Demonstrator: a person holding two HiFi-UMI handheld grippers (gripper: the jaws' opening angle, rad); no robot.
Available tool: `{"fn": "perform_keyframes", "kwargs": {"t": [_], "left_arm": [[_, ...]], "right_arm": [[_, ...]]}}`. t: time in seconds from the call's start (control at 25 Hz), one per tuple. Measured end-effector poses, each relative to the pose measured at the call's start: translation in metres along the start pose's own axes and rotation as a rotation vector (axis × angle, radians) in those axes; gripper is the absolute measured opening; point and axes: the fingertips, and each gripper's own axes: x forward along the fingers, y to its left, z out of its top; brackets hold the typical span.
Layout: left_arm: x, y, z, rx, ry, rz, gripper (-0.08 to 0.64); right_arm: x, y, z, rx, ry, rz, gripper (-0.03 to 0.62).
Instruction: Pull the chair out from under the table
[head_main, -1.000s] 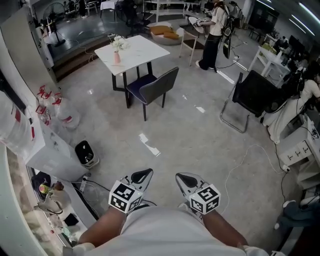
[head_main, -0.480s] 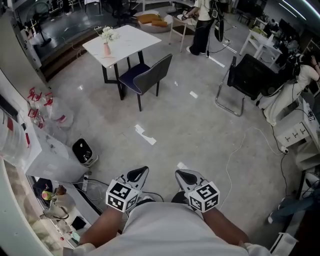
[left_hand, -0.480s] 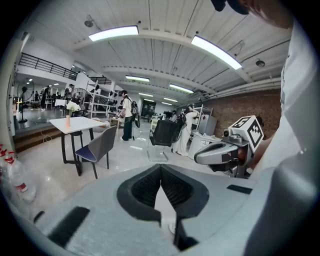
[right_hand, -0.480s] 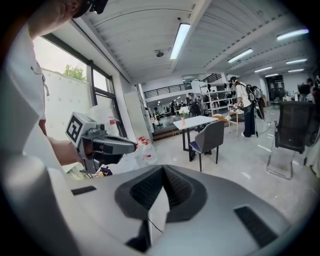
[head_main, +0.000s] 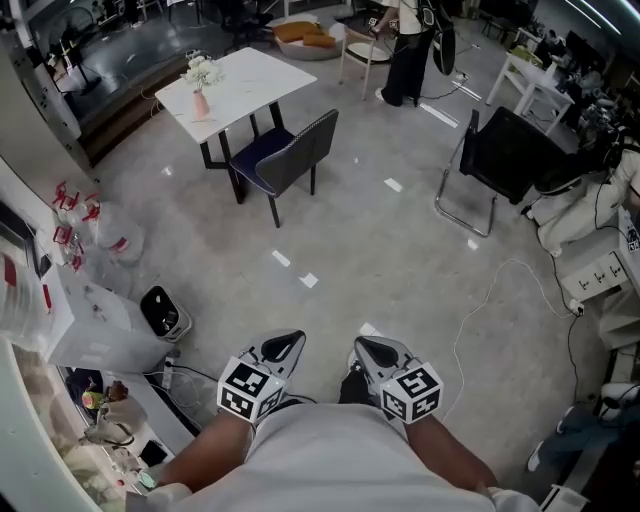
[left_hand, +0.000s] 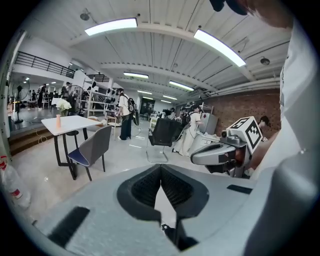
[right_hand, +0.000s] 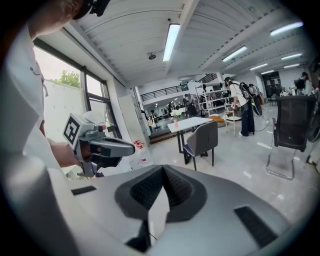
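Note:
A grey chair (head_main: 290, 152) with a dark blue seat stands tucked at a white table (head_main: 235, 85), far off across the floor; the same chair (left_hand: 91, 150) and table (left_hand: 70, 123) show at the left of the left gripper view, and the chair (right_hand: 202, 139) mid-frame in the right gripper view. My left gripper (head_main: 290, 343) and right gripper (head_main: 362, 348) are held close to my body at the bottom of the head view, side by side. Both are shut with nothing between the jaws, and both are far from the chair.
A pink vase of flowers (head_main: 201, 82) stands on the table. A black cantilever chair (head_main: 500, 160) is at the right, with a white cable (head_main: 480, 310) on the floor. A person (head_main: 412, 45) stands beyond the table. Shelves, bags and a small black bin (head_main: 165, 312) line the left.
The view has shifted forward and the chair and table sit a little left and higher in the head view. Both grippers stay shut near my body.

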Motion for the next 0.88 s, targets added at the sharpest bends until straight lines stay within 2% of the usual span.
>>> {"fn": "perform_keyframes", "kwargs": {"t": [0.12, 0.28, 0.4, 0.52, 0.64, 0.72, 0.88], "left_arm": [[0.041, 0.007, 0.028, 0.019, 0.003, 0.021, 0.002], [0.098, 0.015, 0.074, 0.044, -0.019, 0.055, 0.002], [0.137, 0.011, 0.098, 0.062, -0.014, 0.052, 0.002], [0.176, 0.003, 0.111, 0.081, -0.006, 0.05, 0.002], [0.205, -0.002, 0.122, 0.074, -0.005, 0.046, 0.002], [0.215, -0.005, 0.126, 0.079, 0.005, 0.036, 0.002], [0.228, 0.002, 0.126, 0.069, 0.024, 0.043, 0.002]], "right_arm": [[0.01, -0.051, 0.031, 0.011, -0.034, 0.012, 0.006], [0.018, -0.112, 0.079, -0.028, -0.093, 0.04, 0.006], [0.014, -0.146, 0.1, -0.053, -0.109, 0.065, 0.006], [0.005, -0.185, 0.102, -0.071, -0.093, 0.061, 0.006], [0.001, -0.221, 0.101, -0.004, -0.083, 0.043, 0.006], [0.001, -0.233, 0.104, 0.026, -0.085, 0.048, 0.006], [0.005, -0.245, 0.101, 0.011, -0.064, 0.064, 0.006]]}}
